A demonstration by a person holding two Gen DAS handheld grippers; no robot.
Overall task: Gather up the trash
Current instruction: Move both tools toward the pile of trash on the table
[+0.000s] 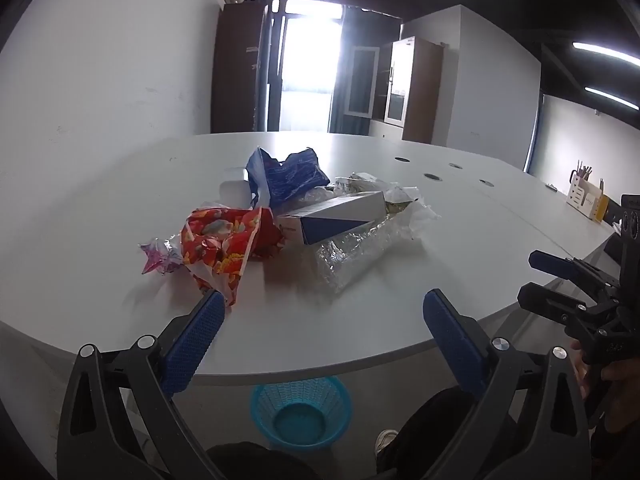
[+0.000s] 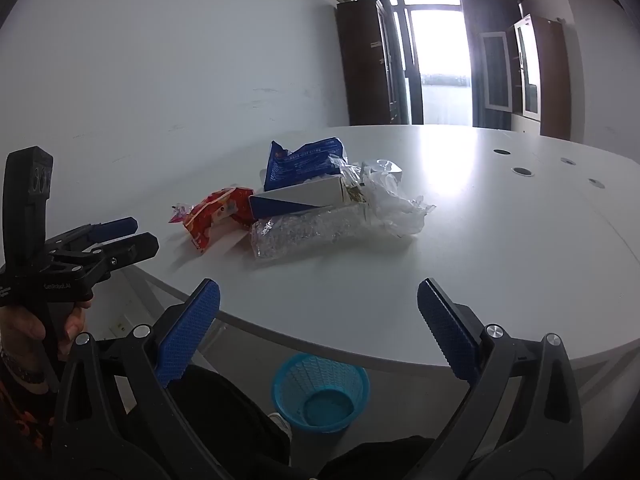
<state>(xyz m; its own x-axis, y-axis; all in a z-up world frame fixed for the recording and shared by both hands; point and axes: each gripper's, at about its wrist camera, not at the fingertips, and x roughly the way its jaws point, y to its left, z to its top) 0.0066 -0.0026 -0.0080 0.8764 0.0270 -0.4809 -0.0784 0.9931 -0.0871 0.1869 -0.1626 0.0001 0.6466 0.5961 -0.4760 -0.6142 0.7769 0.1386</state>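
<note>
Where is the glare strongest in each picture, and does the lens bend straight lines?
Left wrist view: the window is blown out white and the table shows only soft shadows under the trash. Right wrist view: the window is also overexposed and throws a bright patch on the table. In both views the table edge curves from fisheye distortion.

Backlit room: I see the window (image 2: 438, 56) blown out, glare on the counter (image 2: 452, 168). Corners dark, fisheye-bent; ceiling strip lights (image 1: 604, 54) glowing.
</note>
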